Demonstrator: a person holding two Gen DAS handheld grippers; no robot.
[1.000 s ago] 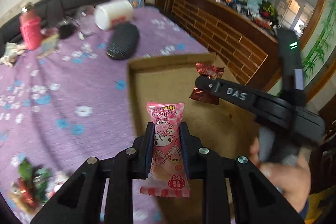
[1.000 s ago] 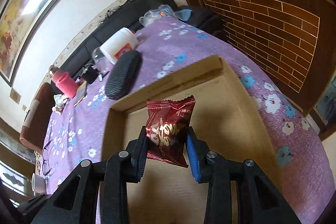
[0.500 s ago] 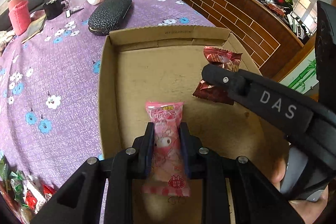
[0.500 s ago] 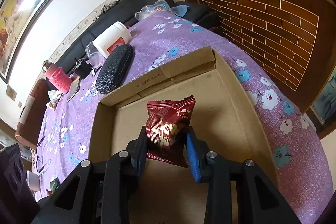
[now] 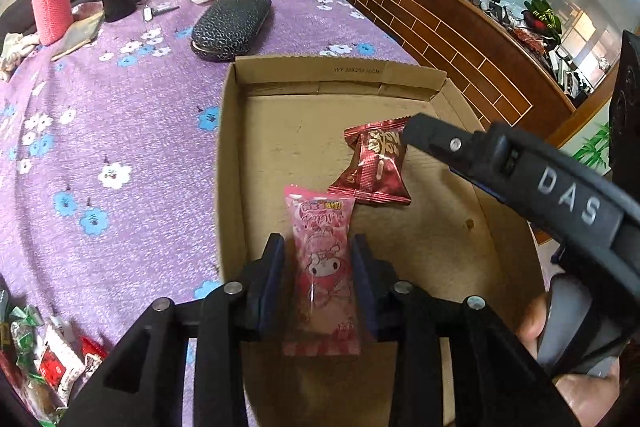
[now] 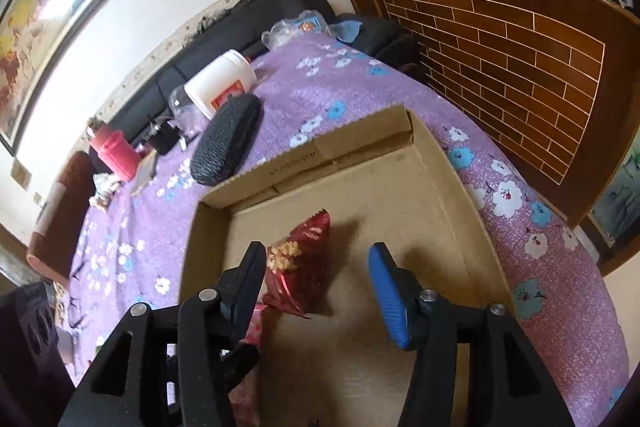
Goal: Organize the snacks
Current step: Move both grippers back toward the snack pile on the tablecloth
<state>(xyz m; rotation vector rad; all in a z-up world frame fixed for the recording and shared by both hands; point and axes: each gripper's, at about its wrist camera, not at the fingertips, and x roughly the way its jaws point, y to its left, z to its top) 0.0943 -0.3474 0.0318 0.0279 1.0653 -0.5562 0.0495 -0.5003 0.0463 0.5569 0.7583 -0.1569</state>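
A: Is the left gripper (image 5: 318, 263) clamping anything?
B: Yes, the pink snack (image 5: 322, 267), over the box (image 5: 228, 163); the right gripper (image 6: 318, 281) gapes, red snack (image 6: 300, 267) lying inside

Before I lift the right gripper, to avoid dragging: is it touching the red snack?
Cannot tell. Right wrist view: right gripper open, blue finger clear of the red snack, but black finger overlaps its edge.

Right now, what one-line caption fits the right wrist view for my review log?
Open right gripper above the cardboard box, red snack packet lying on its floor.
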